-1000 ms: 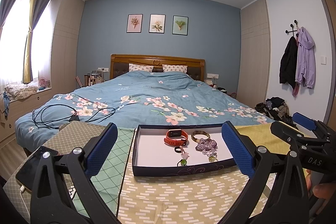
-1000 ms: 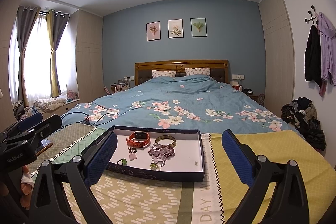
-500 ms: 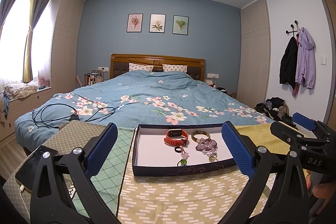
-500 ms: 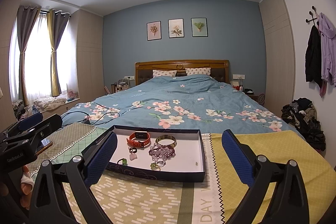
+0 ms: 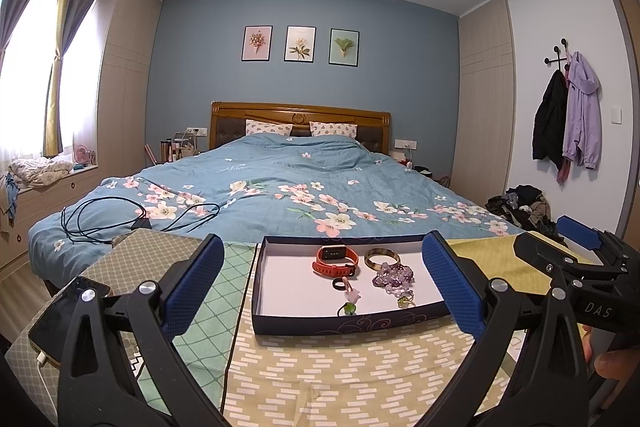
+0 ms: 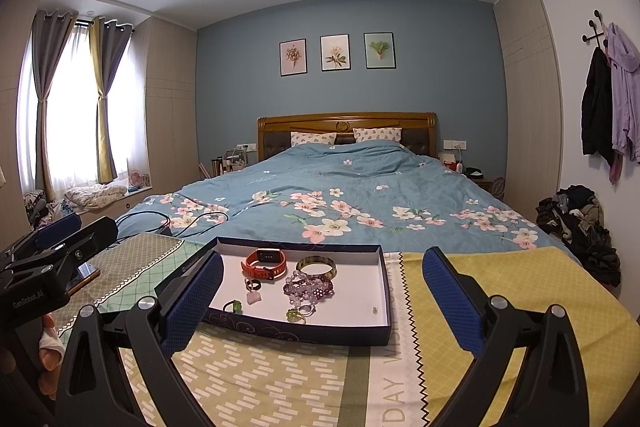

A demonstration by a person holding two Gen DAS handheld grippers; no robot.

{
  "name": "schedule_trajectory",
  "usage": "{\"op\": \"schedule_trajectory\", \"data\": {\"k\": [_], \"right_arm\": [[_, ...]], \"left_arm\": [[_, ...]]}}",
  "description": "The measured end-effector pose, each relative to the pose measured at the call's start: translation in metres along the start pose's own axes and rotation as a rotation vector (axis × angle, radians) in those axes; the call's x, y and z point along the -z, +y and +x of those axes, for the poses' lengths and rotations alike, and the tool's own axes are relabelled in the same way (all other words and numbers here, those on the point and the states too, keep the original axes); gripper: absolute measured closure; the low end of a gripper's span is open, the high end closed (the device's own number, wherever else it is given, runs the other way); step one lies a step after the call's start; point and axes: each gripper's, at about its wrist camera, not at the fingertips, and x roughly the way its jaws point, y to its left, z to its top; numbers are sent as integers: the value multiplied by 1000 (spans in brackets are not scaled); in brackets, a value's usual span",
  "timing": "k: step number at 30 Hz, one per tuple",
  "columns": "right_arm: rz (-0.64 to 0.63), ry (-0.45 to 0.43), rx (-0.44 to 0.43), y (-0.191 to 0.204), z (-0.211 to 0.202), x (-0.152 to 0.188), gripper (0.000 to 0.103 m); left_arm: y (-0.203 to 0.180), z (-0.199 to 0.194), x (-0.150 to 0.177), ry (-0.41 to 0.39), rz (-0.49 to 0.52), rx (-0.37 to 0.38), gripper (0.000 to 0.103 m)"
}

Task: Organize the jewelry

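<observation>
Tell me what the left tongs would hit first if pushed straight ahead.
Probably the near wall of the dark blue tray, which lies directly ahead between the open left tongs. If they ride higher, they pass over it toward the red watch; depth is unclear.

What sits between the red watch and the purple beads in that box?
A gold bangle lies between the watch and the beads, clearest in the right wrist view.

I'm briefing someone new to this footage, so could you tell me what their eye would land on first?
Probably the dark box lid on the patterned cloth, holding a red smartwatch, a gold bangle and purple beads. Behind it spreads the blue floral bed. Both tools, left and right, frame the tray, open and empty.
</observation>
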Motion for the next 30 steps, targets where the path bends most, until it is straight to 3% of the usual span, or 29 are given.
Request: {"op": "schedule_trajectory", "data": {"k": [30], "right_arm": [[0,7,-1,1,0,2,7]], "left_arm": [[2,2,6,9,-3,0,5]]}}
